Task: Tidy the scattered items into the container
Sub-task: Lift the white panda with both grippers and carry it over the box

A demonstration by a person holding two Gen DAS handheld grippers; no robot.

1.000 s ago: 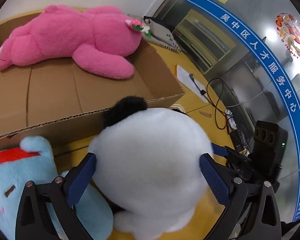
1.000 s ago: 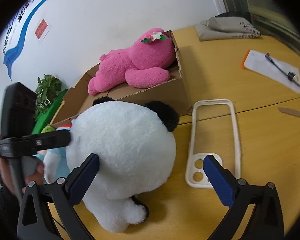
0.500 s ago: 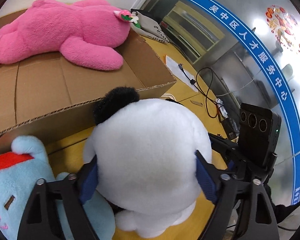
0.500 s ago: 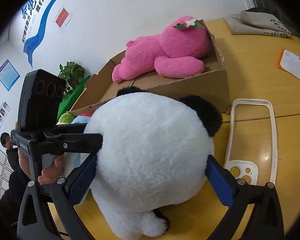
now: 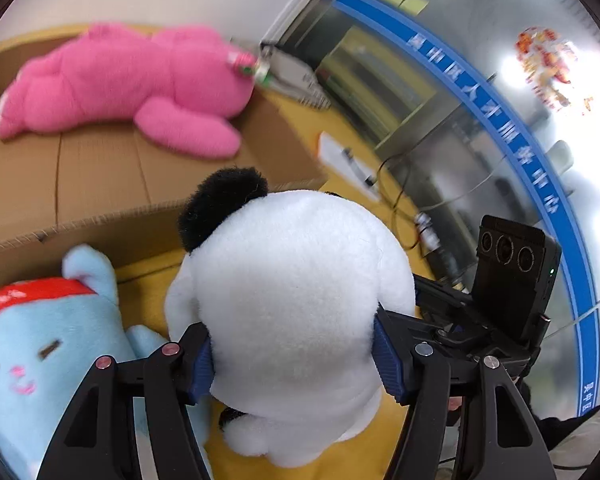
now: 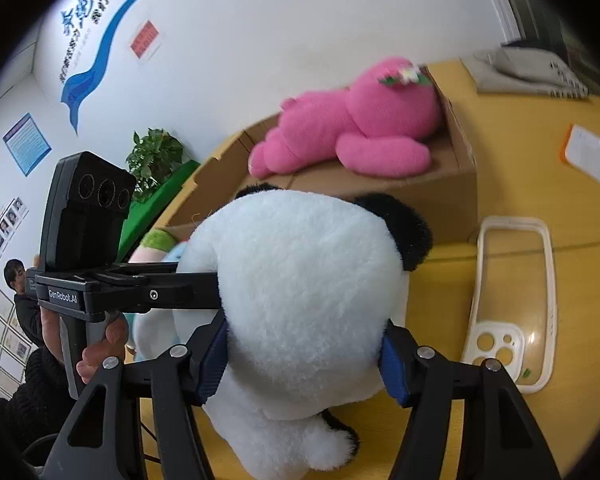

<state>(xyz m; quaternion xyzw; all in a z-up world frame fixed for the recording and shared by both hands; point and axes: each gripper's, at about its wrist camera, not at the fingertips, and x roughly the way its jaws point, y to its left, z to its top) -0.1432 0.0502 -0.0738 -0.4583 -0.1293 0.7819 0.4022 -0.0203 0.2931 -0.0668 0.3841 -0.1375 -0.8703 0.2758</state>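
Observation:
A white panda plush [image 5: 296, 292] with black ears fills the middle of both views, just in front of the cardboard box [image 5: 100, 176]. My left gripper [image 5: 294, 364] is closing on it, and its blue pads [image 5: 200, 368] dent the fur on both sides. From the other side my right gripper [image 6: 304, 364] is closing on the same panda plush [image 6: 300, 288], pads sunk into its body. A pink plush [image 5: 132, 80] lies inside the box. A light blue plush [image 5: 40, 352] with a red band lies left of the panda on the yellow table.
A white phone case [image 6: 512, 304] lies flat on the table right of the panda. Papers with a pen [image 6: 592, 156] and a grey cloth [image 6: 532, 68] sit further back. Cables [image 5: 396, 200] trail at the table's right. A hand [image 6: 100, 352] grips the left tool's handle.
Both pairs of jaws have closed inward from wide open until the pads press into the panda. Both views have risen a little with the panda between the fingers.

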